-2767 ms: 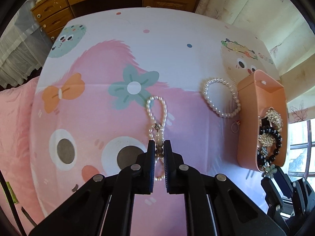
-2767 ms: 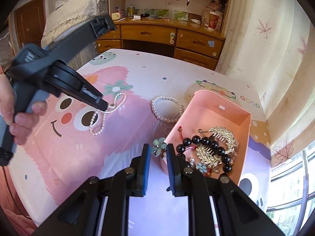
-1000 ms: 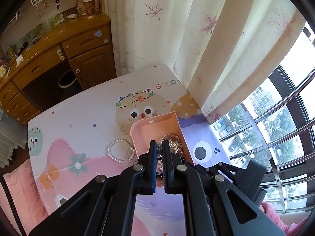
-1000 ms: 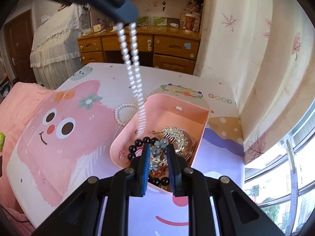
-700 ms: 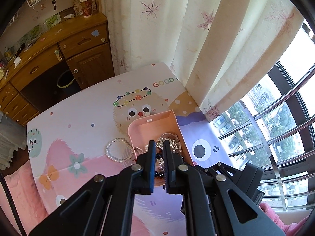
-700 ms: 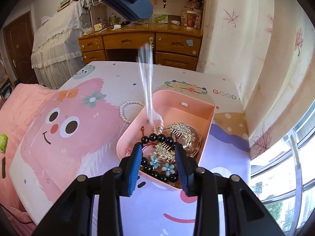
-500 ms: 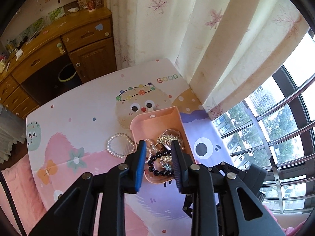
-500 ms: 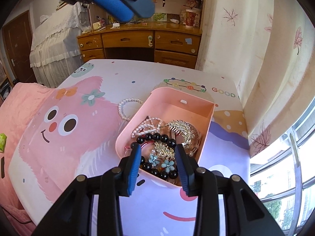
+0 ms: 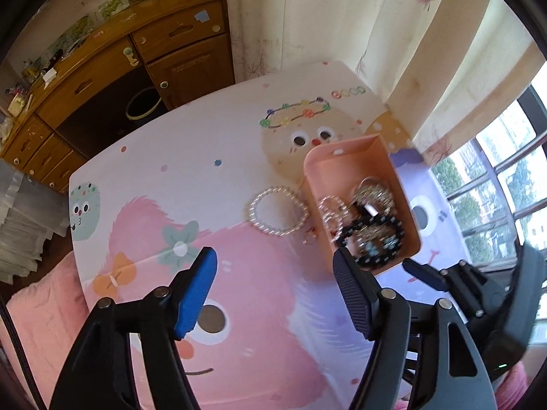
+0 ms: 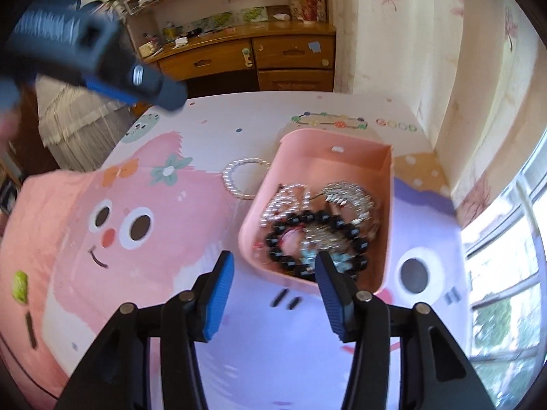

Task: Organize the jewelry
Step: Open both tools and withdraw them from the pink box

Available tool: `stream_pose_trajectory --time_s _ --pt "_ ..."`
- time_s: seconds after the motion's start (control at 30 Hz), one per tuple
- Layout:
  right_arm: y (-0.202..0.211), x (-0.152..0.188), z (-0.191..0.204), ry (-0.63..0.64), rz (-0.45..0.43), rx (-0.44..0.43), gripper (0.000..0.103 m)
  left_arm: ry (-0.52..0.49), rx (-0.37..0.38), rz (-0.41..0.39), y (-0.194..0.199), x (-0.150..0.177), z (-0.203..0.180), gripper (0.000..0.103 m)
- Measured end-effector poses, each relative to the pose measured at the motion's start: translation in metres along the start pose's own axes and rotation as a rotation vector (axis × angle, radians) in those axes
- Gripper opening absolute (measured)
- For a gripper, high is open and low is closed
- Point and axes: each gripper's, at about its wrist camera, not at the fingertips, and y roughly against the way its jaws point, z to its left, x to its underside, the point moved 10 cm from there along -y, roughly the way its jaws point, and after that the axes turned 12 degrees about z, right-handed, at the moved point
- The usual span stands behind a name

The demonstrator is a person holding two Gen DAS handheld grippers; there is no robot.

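A pink tray on the cartoon tablecloth holds a pearl necklace, a black bead bracelet, silver pieces and blue flower pieces. A pearl bracelet lies on the cloth just left of the tray. A small ring lies by the tray's near left corner. My left gripper is open and empty, high above the cloth. My right gripper is open and empty at the tray's near edge.
A wooden desk with drawers stands beyond the table. Curtains and a window are on the right. The left gripper's body hangs at the upper left of the right wrist view.
My left gripper opened and let the pearl necklace fall into the tray, then swung left. My right gripper also opened, and its blue flower piece lies in the tray.
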Motion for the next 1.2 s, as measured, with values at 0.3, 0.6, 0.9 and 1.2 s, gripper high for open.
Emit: stream_pose_trajectory --time_s 0.3,0.6,0.9,1.2 --pt "-0.028 0.008 0.035 -0.285 0.037 -0.119 0.051 -0.203 0.03 -0.087 -0.05 -0.006 0.026 0.091" --pt "-0.055 0.02 0.04 -0.798 -0.001 -0.124 0.051 -0.395 0.111 -0.169 -0.072 -0.015 0.024 0.091" --pt "-0.064 0.024 0.03 -1.021 -0.029 0.008 0.05 -0.632 0.118 -0.247 -0.082 -0.022 0.007 0.091" --pt "-0.07 0.023 0.026 -1.191 -0.071 -0.059 0.05 -0.774 0.122 -0.235 -0.102 -0.033 0.002 0.091"
